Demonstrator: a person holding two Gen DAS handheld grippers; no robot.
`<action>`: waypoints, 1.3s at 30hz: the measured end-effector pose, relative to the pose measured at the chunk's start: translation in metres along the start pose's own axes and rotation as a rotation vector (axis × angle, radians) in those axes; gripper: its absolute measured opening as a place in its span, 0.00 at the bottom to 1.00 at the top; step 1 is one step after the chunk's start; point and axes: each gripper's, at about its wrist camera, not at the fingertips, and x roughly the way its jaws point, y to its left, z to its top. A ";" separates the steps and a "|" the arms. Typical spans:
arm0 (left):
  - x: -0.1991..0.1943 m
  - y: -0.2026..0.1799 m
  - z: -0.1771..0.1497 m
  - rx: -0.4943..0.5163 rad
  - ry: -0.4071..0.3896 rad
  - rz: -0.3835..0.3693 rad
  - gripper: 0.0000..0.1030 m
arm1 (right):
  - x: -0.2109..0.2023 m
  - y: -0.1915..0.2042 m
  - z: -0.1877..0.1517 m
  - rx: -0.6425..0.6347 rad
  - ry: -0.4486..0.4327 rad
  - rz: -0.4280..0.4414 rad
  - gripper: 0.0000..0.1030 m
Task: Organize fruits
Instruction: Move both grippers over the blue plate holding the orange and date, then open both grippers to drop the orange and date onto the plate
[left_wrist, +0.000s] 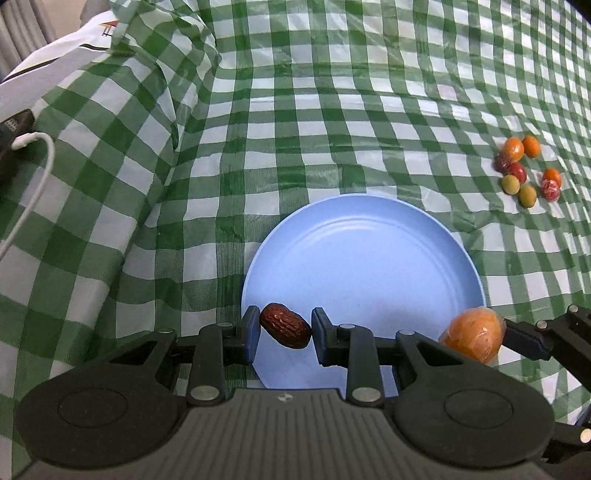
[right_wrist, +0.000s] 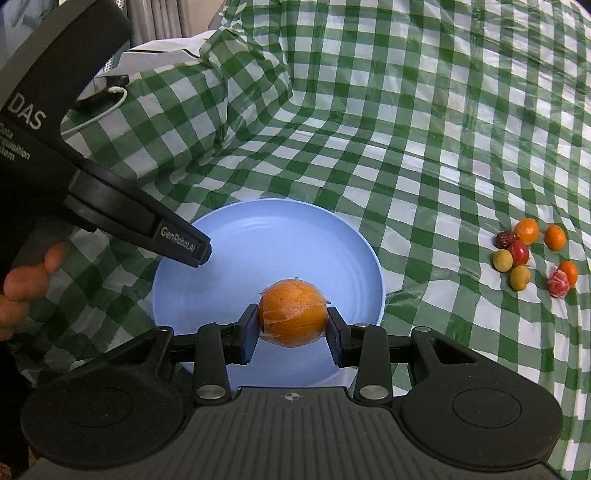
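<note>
Gripping date (left_wrist: 285, 330) in left gripper (left_wrist: 284, 338) | right gripper (right_wrist: 291, 328) clamps wrapped orange (right_wrist: 293, 313) | both angled down over blue plate (right_wrist: 295, 236)

Home-like dining setup, table draped in crumpled green-and-white checked plastic cloth (left_wrist: 332, 110), blue plate (left_wrist: 369, 258) near its front edge, white charging cable (left_wrist: 37, 166) at left edge, pale curtain folds (right_wrist: 162, 18) beyond far edge

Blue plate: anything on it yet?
Nothing rests on the round blue plate. Both tools' bodies cover its near rim, so that strip can't be checked.
</note>
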 end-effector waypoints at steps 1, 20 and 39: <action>0.002 0.000 0.000 0.004 0.001 0.003 0.32 | 0.002 0.000 0.000 -0.002 0.003 0.000 0.38; -0.063 0.003 -0.049 0.095 -0.100 0.059 1.00 | -0.059 -0.005 -0.018 0.062 0.048 0.025 0.94; -0.155 0.013 -0.111 -0.031 -0.192 0.051 1.00 | -0.154 0.028 -0.048 0.045 -0.125 -0.038 0.95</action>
